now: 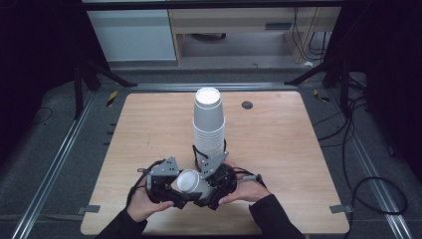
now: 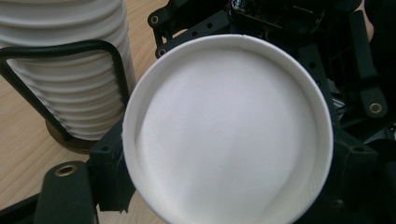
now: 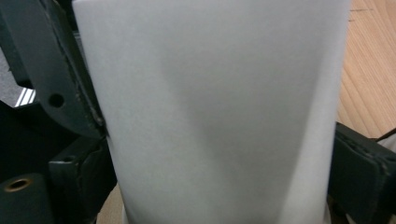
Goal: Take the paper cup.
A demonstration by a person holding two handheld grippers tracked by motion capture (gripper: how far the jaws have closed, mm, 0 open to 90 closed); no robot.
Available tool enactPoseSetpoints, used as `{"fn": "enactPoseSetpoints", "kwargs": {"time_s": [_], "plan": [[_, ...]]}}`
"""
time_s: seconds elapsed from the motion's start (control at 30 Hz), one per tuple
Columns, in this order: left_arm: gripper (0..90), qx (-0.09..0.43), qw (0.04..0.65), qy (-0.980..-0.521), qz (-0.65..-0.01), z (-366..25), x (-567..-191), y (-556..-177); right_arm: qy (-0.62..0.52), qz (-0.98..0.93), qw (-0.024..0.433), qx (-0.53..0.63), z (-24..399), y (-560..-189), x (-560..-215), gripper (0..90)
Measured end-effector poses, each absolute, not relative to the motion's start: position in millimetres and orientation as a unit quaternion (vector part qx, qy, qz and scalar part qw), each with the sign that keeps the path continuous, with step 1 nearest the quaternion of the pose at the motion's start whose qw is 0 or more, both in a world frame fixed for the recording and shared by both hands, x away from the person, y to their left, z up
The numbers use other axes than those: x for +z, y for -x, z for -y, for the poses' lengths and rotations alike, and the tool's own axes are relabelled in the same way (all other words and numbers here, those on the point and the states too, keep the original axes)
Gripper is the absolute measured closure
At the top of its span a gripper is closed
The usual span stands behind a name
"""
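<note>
A single white paper cup [image 1: 188, 181] lies on its side between the two grippers at about six o'clock on the wooden table [image 1: 278, 149], close to the near edge, with its open mouth turned toward the person. The left gripper [image 1: 171, 191] sits at the cup's nine o'clock side and the right gripper [image 1: 211, 186] at its three o'clock side, each held in a hand. In the left gripper view the cup's round rim faces the camera, and black jaw blocks press against its wall on both sides, so this gripper pinches the cup. In the right gripper view the cup's plain white wall [image 3: 210, 112] stands between the two black jaws, which touch it left and right, clamped on it as well. Just beyond the grippers, toward twelve o'clock, a tall stack of paper cups [image 1: 208, 124] stands upright in a black wire holder [image 2: 112, 60] on a round base.
</note>
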State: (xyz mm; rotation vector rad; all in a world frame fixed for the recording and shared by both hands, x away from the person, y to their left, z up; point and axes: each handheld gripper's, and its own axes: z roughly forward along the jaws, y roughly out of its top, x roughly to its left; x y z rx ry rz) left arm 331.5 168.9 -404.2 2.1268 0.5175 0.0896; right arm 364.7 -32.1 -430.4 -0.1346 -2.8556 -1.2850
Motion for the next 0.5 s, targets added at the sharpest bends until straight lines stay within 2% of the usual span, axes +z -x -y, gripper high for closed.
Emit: {"fn": "enactPoseSetpoints", "kwargs": {"time_s": [0.5], "plan": [[20.4,0.051,0.465,-0.857,-0.218,-179.7,-398.8,-333.3,0.067,0.899,-0.022,-0.431,53.7,-367.4,-415.6,5.6]]}}
